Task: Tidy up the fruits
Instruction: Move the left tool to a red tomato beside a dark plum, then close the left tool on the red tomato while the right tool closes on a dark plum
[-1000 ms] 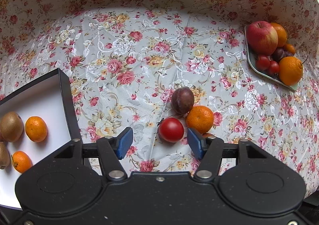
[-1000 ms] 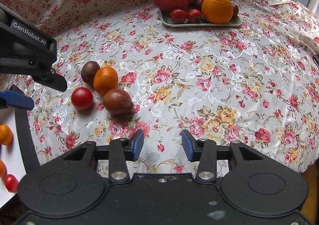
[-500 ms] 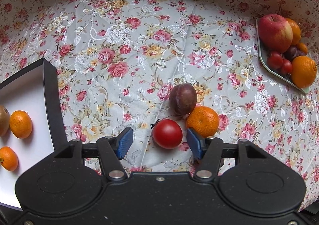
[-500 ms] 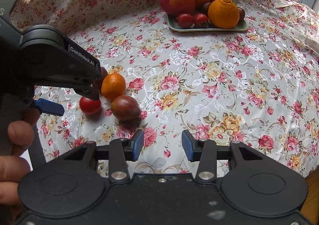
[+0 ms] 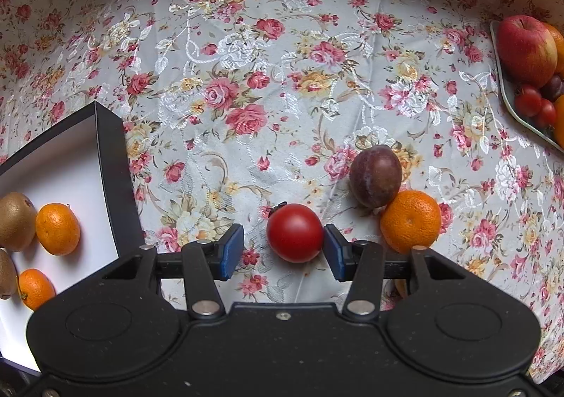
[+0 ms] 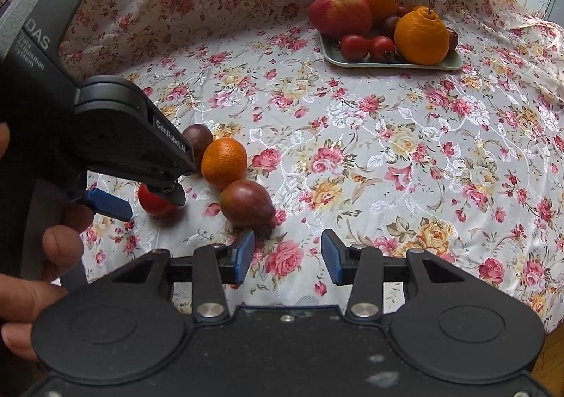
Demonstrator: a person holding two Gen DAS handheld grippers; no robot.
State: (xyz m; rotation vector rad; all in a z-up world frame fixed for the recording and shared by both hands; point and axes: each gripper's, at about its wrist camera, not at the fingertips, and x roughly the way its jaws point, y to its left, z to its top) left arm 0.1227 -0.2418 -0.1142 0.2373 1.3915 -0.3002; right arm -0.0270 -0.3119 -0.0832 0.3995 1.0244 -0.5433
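**Red tomato between closing jaws**

Red and glossy, the tomato [image 5: 295,237] sits on the flowered tablecloth [image 5: 268,87], between the blue pads of the left gripper [image 5: 283,253], which points straight down at it. The jaws are closing: the right pad looks to be touching the tomato's side or just short of it, while the left pad stands clearly apart, so no grip is made yet.

The step in hand appears to be picking this tomato up. I judge the next move calls for the jaws to finish closing gently on soft fruit, then a straight lift, likely toward the white tray [image 5: 75,164] at the left, where two oranges and kiwis already lie.

Just beyond the tomato lie a dark plum [image 5: 375,175] and an orange [image 5: 410,221], touching each other; the orange is near the gripper's right finger and could be nudged. A second plum [image 6: 246,199] lies just ahead of the right gripper [image 6: 287,258], whose jaws stand partly open with nothing between them.

In the right wrist view the left gripper's body hides most of the tomato. The green plate [image 6: 451,64] of apple, oranges and small tomatoes is cut off at the left view's edge, and the tray's far part is out of frame.
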